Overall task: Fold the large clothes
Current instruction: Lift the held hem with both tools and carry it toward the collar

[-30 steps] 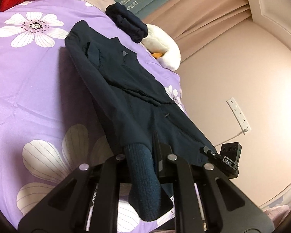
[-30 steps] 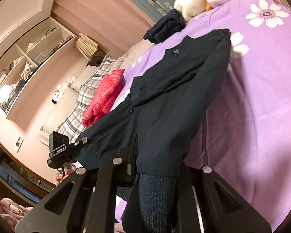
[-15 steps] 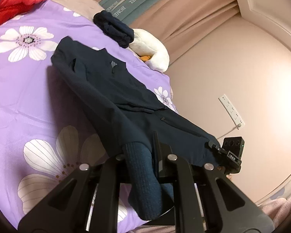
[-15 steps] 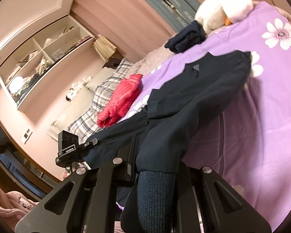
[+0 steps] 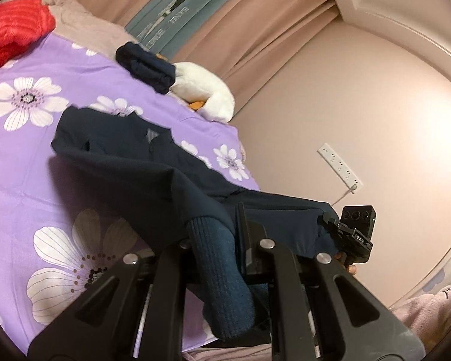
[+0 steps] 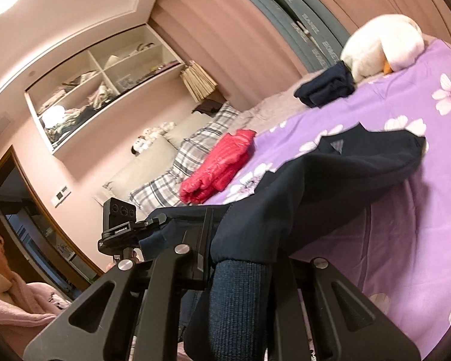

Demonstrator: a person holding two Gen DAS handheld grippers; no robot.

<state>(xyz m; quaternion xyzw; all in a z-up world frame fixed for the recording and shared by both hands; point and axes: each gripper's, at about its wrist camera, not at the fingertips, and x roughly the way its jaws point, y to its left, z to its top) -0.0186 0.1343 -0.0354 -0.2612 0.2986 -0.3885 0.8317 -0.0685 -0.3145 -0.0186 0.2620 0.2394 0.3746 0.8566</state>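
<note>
Stretched between two grips, a dark navy jacket point(image 5: 141, 180) rises off a bed point(image 5: 21, 162) covered in purple flowered sheeting, its collar end lying on the sheet at the far side and its near end lifted clear. At left, the left hand-held gripper point(image 5: 225, 240) is clamped on a ribbed cuff point(image 5: 219, 270), which hangs down between its fingers. At right, the right hand-held gripper point(image 6: 243, 249) is clamped on the other ribbed cuff point(image 6: 237, 294). Fabric runs taut from each cuff toward the shoulders, with one sleeve folded over the body. Bare purple sheet lies open on both sides of the garment. Beyond the collar sit a folded dark garment point(image 5: 147, 69) and a white plush toy point(image 5: 207, 96) near the curtains; a red padded jacket point(image 6: 219, 165) rests at the bed's edge beside plaid pillows point(image 6: 177, 165).
</note>
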